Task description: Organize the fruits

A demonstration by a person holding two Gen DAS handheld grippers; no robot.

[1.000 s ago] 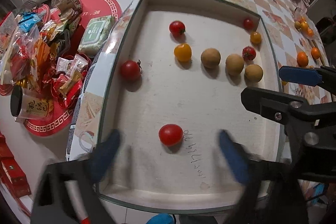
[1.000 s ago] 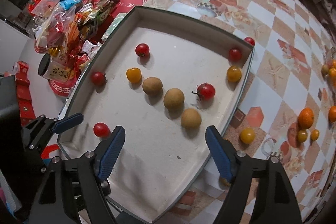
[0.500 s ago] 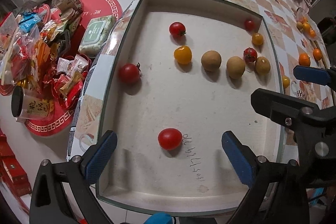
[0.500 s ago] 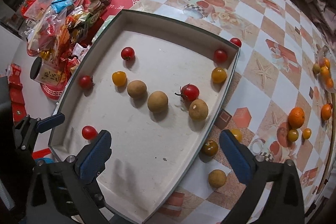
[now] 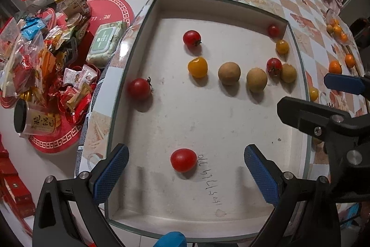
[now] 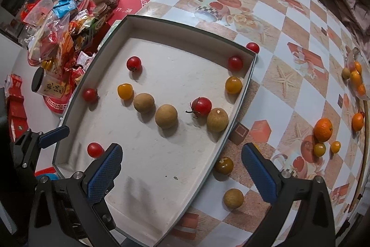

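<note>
both grippers [image 5: 185,174] [image 6: 181,169] agape (over tray [image 5: 208,122])

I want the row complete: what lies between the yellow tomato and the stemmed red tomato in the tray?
Two brown round fruits lie there, side by side, clearest in the right wrist view.

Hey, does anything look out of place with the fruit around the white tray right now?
Yes. Several fruits sit outside the tray on the checkered table: a red tomato at its far corner, a dark yellow tomato and a brown longan beside its near edge.
</note>
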